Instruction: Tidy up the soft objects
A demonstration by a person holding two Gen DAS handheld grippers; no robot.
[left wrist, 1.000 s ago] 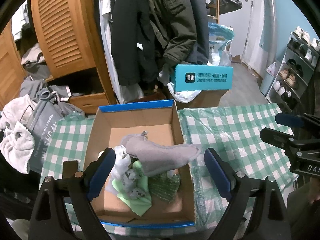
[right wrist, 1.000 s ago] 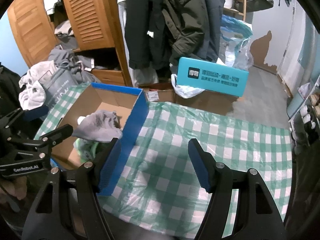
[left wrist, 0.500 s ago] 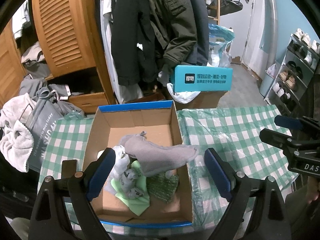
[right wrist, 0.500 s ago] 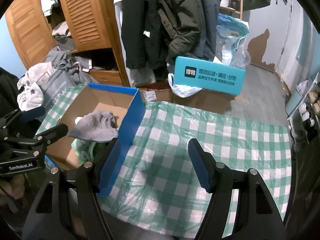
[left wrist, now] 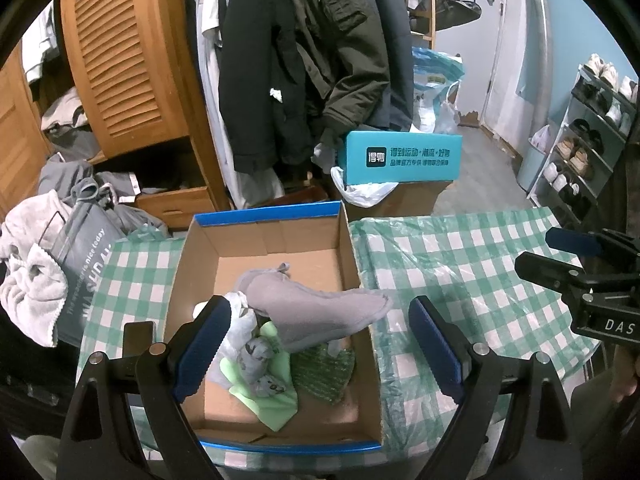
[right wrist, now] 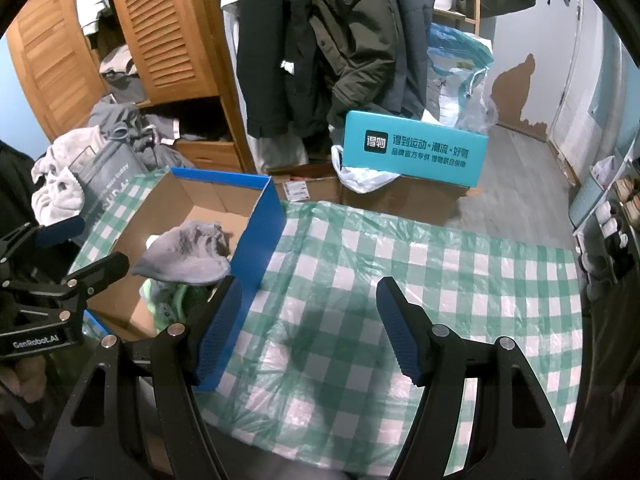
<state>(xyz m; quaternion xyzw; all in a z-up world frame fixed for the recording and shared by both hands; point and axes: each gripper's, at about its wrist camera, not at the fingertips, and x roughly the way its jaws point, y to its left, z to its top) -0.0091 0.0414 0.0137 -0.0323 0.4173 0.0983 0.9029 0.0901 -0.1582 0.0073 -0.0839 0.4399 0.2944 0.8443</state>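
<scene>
1. The left gripper (left wrist: 316, 344) hangs above the near half of an open cardboard box with blue rims (left wrist: 264, 213); its blue-padded jaws stand wide apart and grasp nothing.
2. Inside the box, at the 6 o'clock part of the left wrist view, soft things lie in a heap: a grey sock (left wrist: 320, 308) on top, its toe reaching toward 3 o'clock and resting on the box's right wall.
3. Under the sock lie a light green cloth (left wrist: 276, 404), a dark green knitted piece (left wrist: 324, 372) at its right, and a whitish patterned cloth (left wrist: 240, 332) at about 8 o'clock of the heap. The far half of the box floor is bare cardboard.
4. The box stands on a table under a green-and-white checked cover (right wrist: 440, 280) with clear plastic over it.
5. The right gripper (right wrist: 310, 330) hovers over that cover just beside the box's blue outer wall; its jaws are spread, released, with only tablecloth between them.
6. In the right wrist view the box sits at 9 o'clock, the sock (right wrist: 188, 256) showing above its edge.
7. Beyond the table at 12 o'clock stands a teal carton with printed characters (left wrist: 402, 158), with dark coats (left wrist: 280, 60) hanging behind it and a louvred wooden wardrobe (left wrist: 120, 60) at 10 o'clock.
8. A shoe rack (left wrist: 592, 136) stands at 2 o'clock in the left wrist view.
</scene>
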